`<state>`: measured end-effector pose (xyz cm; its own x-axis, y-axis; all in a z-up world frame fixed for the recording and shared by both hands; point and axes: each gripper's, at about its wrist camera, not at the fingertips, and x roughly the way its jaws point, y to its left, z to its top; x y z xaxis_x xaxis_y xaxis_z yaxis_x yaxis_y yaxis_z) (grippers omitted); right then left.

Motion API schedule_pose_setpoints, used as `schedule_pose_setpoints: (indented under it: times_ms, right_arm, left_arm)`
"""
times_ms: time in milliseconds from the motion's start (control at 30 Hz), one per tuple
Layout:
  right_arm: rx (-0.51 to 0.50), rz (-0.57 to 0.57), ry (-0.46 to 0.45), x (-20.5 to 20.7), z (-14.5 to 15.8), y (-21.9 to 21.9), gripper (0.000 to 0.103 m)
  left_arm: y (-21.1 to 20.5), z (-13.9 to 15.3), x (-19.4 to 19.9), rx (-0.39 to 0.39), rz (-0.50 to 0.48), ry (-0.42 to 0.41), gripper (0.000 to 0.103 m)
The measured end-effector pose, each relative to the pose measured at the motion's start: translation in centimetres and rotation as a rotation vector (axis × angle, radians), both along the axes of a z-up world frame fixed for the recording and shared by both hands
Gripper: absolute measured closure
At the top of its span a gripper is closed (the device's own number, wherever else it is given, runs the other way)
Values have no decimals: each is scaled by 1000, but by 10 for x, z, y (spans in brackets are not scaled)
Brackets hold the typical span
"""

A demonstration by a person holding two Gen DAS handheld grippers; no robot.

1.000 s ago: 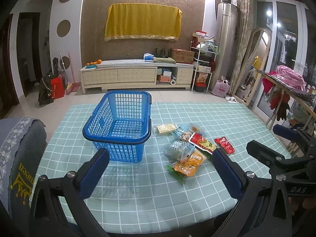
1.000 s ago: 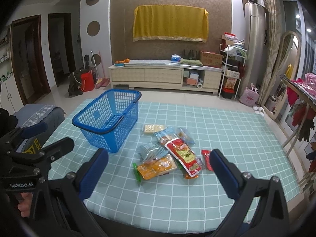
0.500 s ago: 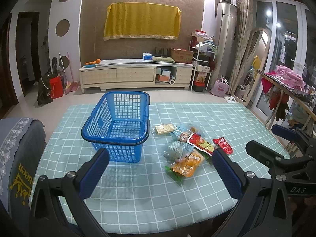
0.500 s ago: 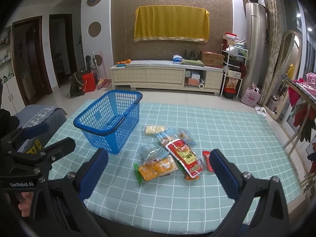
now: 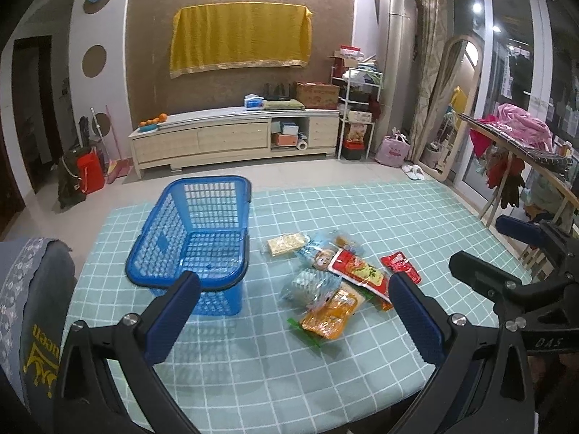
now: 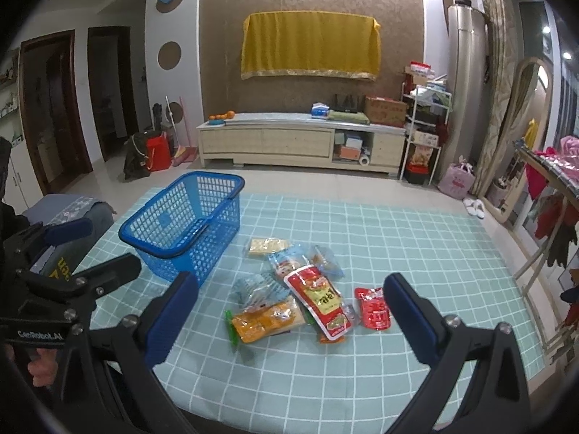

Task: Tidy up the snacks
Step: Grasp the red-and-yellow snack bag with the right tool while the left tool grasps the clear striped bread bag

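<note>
So both grippers are hanging above the near edge of the counter, pointed forward and slightly down over the checked cloth. The left gripper has its jaws spread wide with nothing between them, and the right gripper is the same — released and holding nothing. Each one shows up at the side of the other's view.

The snacks sit in a loose overlapping pile around the middle of the counter: an orange pack nearest, a red-and-yellow pouch lying over the others, a small red packet just off to the right, and a pale yellow one at the back. The blue basket stands upright to the left of the pile, near it but not touching, handle folded down on the rim.

Plenty of bare cloth right of and behind the pile — the basket is close to the left edge.
</note>
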<state>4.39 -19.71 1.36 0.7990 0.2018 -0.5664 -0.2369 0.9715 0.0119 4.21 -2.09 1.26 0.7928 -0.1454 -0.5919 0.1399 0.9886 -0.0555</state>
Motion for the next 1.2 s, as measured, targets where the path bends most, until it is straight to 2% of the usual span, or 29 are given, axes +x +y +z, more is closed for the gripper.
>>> schedule_pose_setpoints:
  times_ms: [167, 267, 467, 567, 633, 900, 1033, 1200]
  right_arm:
    - [-4, 24, 31, 22, -5, -14, 0]
    - [0, 43, 49, 37, -9, -23, 0]
    - [18, 104, 128, 80, -30, -43, 0]
    - [11, 123, 132, 94, -41, -50, 0]
    - [-4, 149, 154, 104, -53, -54, 0]
    - [-66, 290, 292, 135, -113, -44, 1]
    - [-95, 351, 368, 152, -142, -35, 8]
    - [-84, 386, 462, 176, -172, -33, 11]
  left_arm:
    - [-11, -8, 28, 3, -23, 36, 0]
    - [-18, -18, 48, 32, -36, 71, 0]
    - [-18, -45, 86, -6, -43, 149, 0]
    - [-20, -61, 100, -23, -44, 188, 0]
    - [-23, -74, 108, -39, -53, 218, 0]
    - [-40, -117, 127, -12, -54, 297, 0]
    - [-42, -138, 137, 26, -53, 325, 0]
    - [-41, -156, 151, 28, -54, 356, 0]
